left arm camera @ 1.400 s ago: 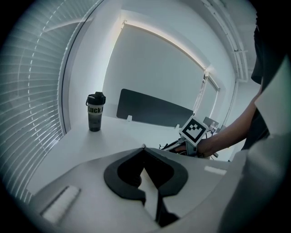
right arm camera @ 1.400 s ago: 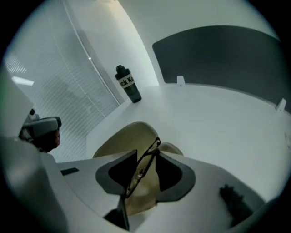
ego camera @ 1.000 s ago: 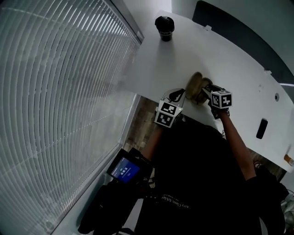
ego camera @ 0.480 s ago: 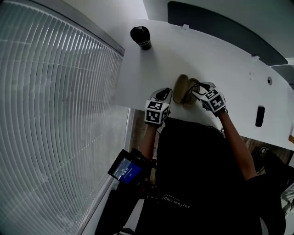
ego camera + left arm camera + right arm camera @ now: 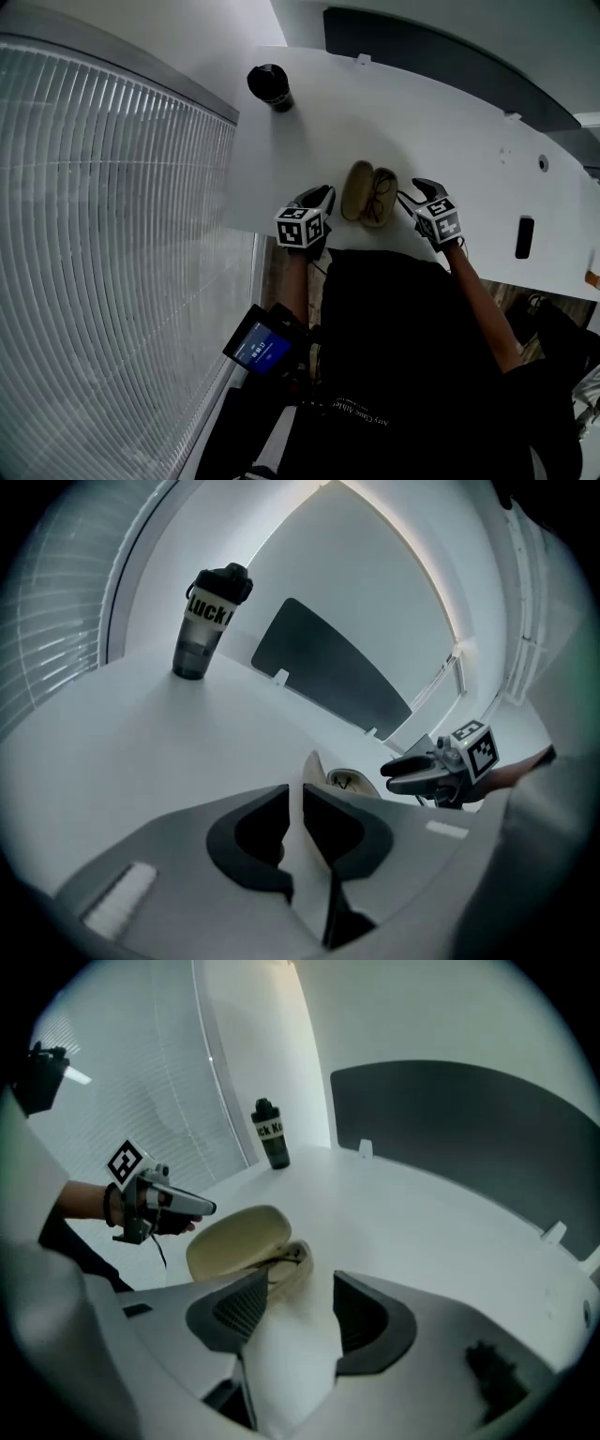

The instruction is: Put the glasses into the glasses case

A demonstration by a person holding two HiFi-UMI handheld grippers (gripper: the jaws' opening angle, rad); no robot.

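Note:
An open beige glasses case (image 5: 357,190) lies near the table's front edge, and the dark-framed glasses (image 5: 380,199) rest in its right half. My left gripper (image 5: 324,195) is just left of the case, shut and empty, and clear of it. My right gripper (image 5: 414,190) is just right of the case. Its jaws have just been opening and stand open with nothing between them. In the right gripper view the case lid (image 5: 234,1239) and the glasses (image 5: 286,1258) lie ahead of the right gripper (image 5: 301,1277). The left gripper (image 5: 295,789) points at the case (image 5: 343,780).
A black shaker bottle (image 5: 270,86) stands at the table's far left corner. A small black object (image 5: 524,237) lies at the right near the front edge. A dark panel (image 5: 450,56) backs the white table (image 5: 450,141). Window blinds (image 5: 112,234) fill the left.
My right gripper has drawn back to the right, away from the case, and the glasses now lie in it. My left gripper has sunk a little beside the case.

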